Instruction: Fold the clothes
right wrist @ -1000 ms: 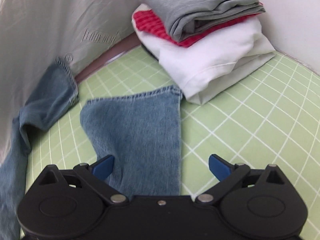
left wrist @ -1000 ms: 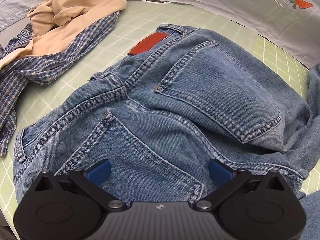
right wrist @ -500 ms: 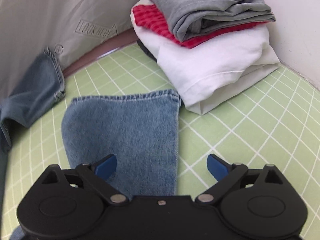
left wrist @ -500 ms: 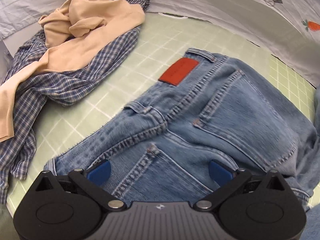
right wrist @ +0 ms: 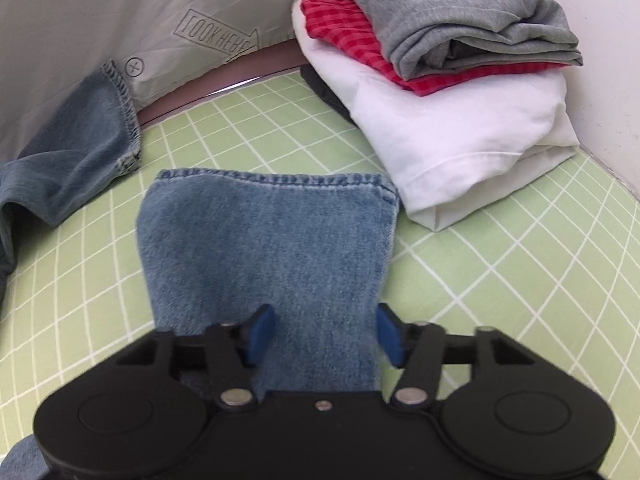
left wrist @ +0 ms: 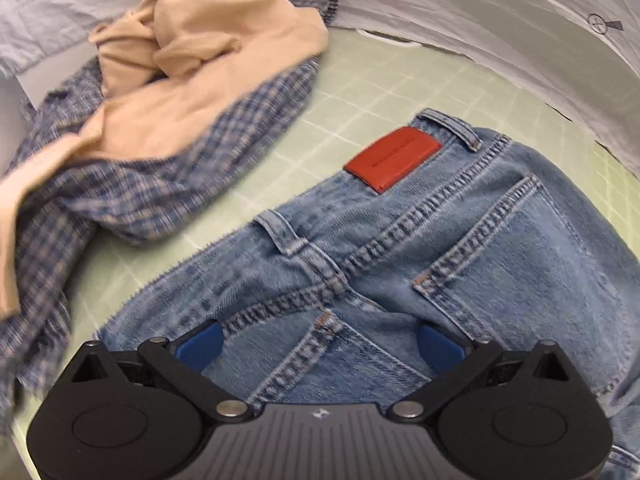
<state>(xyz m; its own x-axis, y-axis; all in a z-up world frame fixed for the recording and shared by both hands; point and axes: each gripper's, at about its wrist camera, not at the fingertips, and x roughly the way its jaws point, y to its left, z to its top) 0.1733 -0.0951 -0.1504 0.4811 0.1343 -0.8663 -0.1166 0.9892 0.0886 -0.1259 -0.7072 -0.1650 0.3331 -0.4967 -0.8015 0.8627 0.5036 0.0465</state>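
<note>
In your left wrist view, your left gripper (left wrist: 319, 344) sits with its jaws spread wide over the seat of the jeans (left wrist: 460, 248), which lie back-side up on the green grid mat (left wrist: 360, 92). The blue pads (left wrist: 199, 347) stand at either side of the nearer back pocket's top corner, and the denim runs between and beyond them, with nothing pinched. The red patch (left wrist: 394, 158) on the waistband lies farther out, to the right of centre. A plaid shirt (left wrist: 152, 184) with a beige garment (left wrist: 208, 60) heaped on it lies beyond and to the left, apart from the jeans. In your right wrist view, your right gripper (right wrist: 325, 334) has its jaws partly closed, one pad on each side of a jeans leg (right wrist: 268, 236); you cannot tell whether they grip it. The hem lies flat ahead, just beside a folded stack (right wrist: 452, 120) of white, red and grey clothes. The other leg (right wrist: 76, 152) drapes at the left edge of the mat.
</note>
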